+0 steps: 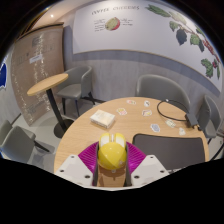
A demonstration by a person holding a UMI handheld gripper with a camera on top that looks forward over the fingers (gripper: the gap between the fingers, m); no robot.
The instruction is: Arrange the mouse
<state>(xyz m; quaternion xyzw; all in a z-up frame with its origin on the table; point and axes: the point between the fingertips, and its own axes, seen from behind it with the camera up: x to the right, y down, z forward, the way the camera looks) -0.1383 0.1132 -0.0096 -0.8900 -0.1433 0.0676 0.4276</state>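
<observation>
A yellow mouse (111,159) sits between my gripper's (111,166) two fingers, and the magenta pads (90,158) press on both of its sides. I hold it above the near edge of a round wooden table (130,130). The mouse's front, with its scroll wheel, points away from me toward the table's middle.
A white box (102,118) lies on the table ahead to the left. Several small cards and bits (150,112) lie scattered across the far side. A dark laptop corner (178,148) is at the right. Grey chairs (160,90) and a second small round table (47,84) stand beyond.
</observation>
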